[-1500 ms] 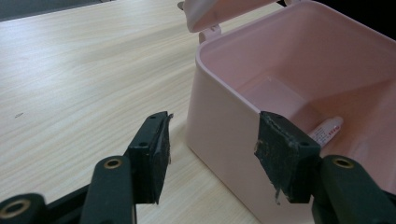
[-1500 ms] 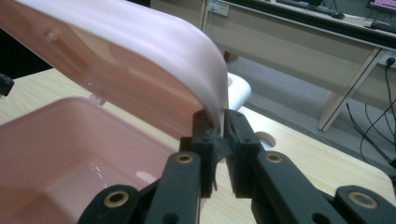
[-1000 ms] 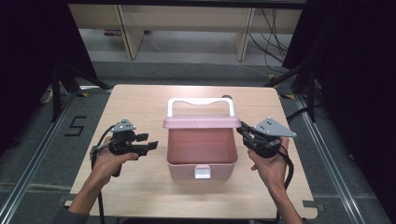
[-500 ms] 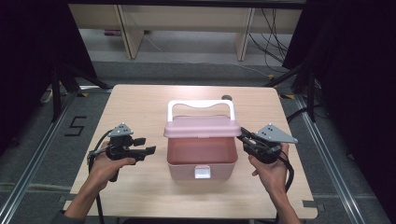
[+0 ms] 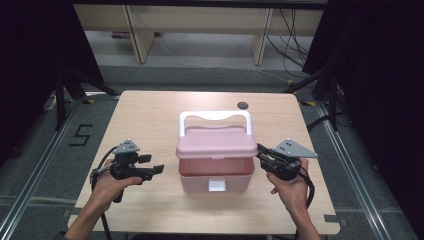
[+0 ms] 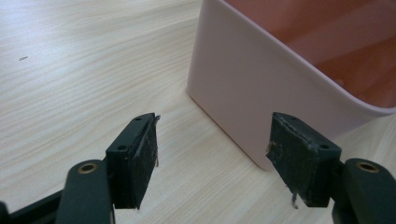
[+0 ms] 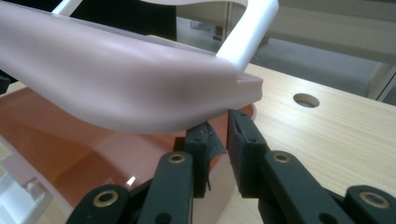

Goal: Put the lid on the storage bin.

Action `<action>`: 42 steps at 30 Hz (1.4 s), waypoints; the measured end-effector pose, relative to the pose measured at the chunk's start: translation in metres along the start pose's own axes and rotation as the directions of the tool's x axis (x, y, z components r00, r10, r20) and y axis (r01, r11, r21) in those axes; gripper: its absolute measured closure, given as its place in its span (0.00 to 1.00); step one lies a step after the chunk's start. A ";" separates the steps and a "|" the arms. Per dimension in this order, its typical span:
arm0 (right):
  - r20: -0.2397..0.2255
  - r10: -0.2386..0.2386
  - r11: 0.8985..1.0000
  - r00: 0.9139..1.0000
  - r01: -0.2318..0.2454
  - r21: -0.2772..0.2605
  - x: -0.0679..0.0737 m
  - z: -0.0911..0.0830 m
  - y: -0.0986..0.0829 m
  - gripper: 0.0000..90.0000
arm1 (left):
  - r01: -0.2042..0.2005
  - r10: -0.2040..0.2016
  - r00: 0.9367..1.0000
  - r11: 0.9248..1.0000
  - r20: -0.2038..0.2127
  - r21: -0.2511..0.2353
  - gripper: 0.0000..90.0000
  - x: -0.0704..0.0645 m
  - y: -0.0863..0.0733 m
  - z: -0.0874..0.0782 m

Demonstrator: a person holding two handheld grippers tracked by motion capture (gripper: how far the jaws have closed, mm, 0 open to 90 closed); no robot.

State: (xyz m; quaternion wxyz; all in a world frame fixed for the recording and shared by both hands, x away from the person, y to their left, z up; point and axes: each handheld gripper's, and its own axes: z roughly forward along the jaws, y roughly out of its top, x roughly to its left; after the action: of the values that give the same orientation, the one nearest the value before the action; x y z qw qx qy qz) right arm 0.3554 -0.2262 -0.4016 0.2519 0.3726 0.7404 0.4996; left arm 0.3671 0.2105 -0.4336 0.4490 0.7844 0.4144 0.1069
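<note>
A pink storage box (image 5: 200,181) stands mid-table, its pink lid (image 5: 216,143) hinged at the back and hanging half-lowered over the opening. A white handle (image 5: 215,117) rises from the lid. My right gripper (image 5: 260,151) is at the lid's right edge. In the right gripper view its jaws stand almost together (image 7: 219,126), just under the lid's corner (image 7: 116,84) and over the box's right rim, and nothing shows clearly between them. My left gripper (image 5: 159,170) is open beside the box's left front corner (image 6: 243,79), a little apart from it, low over the table (image 6: 212,140).
A white latch (image 5: 216,186) sits on the box's front wall. The wooden table (image 5: 150,125) has a round hole (image 5: 242,105) near its far edge. Shelving, cables and dark curtains stand beyond the table. Metal rails run along both sides on the floor.
The lid has swung down from nearly upright to half-lowered. My right gripper sank slightly with the lid's right edge. My left gripper drifted a little toward the near edge.
</note>
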 end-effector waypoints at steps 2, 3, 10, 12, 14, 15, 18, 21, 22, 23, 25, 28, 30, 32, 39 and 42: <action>-0.004 0.014 1.000 1.000 -0.014 0.009 0.000 0.000 -0.002 0.88 | 0.005 -0.005 1.000 1.000 0.000 0.000 0.36 0.000 0.000 -0.001; -0.009 0.013 1.000 1.000 -0.013 0.009 0.000 0.000 -0.003 0.88 | -0.001 0.001 1.000 1.000 -0.002 0.003 0.36 0.000 -0.001 -0.002; -0.015 0.017 1.000 1.000 -0.017 0.007 -0.003 -0.001 -0.006 0.86 | -0.013 0.013 1.000 1.000 0.009 0.018 0.35 -0.001 -0.008 0.001; -0.015 0.021 1.000 1.000 -0.021 0.010 -0.003 -0.002 -0.007 0.86 | -0.010 0.009 1.000 1.000 0.009 0.021 0.35 -0.002 -0.009 0.001; -0.018 0.027 0.999 0.999 -0.027 0.033 -0.003 -0.003 -0.008 0.83 | -0.030 0.030 1.000 0.999 0.006 0.041 0.35 0.000 -0.009 0.000; -0.009 0.011 1.000 1.000 -0.011 0.018 -0.004 -0.002 -0.010 0.83 | -0.026 0.026 1.000 0.999 -0.002 0.041 0.35 -0.001 -0.009 0.000; -0.012 0.015 0.999 1.000 -0.015 0.044 -0.004 -0.004 -0.011 0.83 | -0.025 0.025 1.000 0.999 0.001 0.037 0.35 -0.001 -0.011 0.000; 0.001 0.020 0.999 1.000 -0.020 0.046 -0.005 -0.005 -0.012 0.82 | -0.013 0.013 1.000 0.999 0.005 0.033 0.35 -0.002 -0.012 0.000; -0.008 0.022 0.999 1.000 -0.022 0.042 -0.006 -0.005 -0.013 0.81 | -0.016 0.016 1.000 0.999 0.005 0.035 0.35 -0.001 -0.013 0.000; -0.007 0.019 0.999 1.000 -0.019 0.049 -0.007 -0.005 -0.014 0.81 | -0.010 0.010 1.000 1.000 0.002 0.028 0.35 -0.001 -0.013 0.000; -0.004 0.031 0.997 0.999 -0.031 0.066 -0.008 -0.006 -0.015 0.81 | -0.006 0.006 1.000 1.000 -0.003 0.026 0.35 -0.001 -0.014 0.000; 0.000 0.036 0.998 0.999 -0.036 0.051 -0.010 -0.004 -0.018 0.80 | -0.004 0.004 1.000 1.000 -0.002 0.029 0.35 -0.001 -0.016 0.001; -0.001 0.032 0.998 0.999 -0.032 0.048 -0.010 -0.004 -0.018 0.80 | -0.010 0.010 1.000 0.999 0.006 0.046 0.35 0.000 -0.017 0.001; -0.003 0.033 0.998 0.999 -0.033 0.057 -0.009 -0.004 -0.018 0.79 | -0.021 0.021 1.000 0.998 0.005 0.060 0.35 0.000 -0.018 0.001; 0.043 0.050 0.997 0.998 -0.052 0.052 -0.015 -0.007 -0.019 0.68 | -0.025 0.026 1.000 0.999 -0.006 0.048 0.35 -0.001 -0.019 -0.001; 0.065 0.059 0.997 0.996 -0.061 0.036 -0.018 -0.008 -0.021 0.61 | -0.016 0.016 1.000 0.999 -0.017 0.028 0.35 -0.004 -0.020 -0.001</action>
State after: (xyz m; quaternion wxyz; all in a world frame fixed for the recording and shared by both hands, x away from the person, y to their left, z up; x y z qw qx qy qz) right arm 0.3537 -0.2501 -0.4185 0.2532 0.4152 0.7298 0.4805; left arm 0.3531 0.2129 -0.4481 0.4337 0.7929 0.4134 0.1113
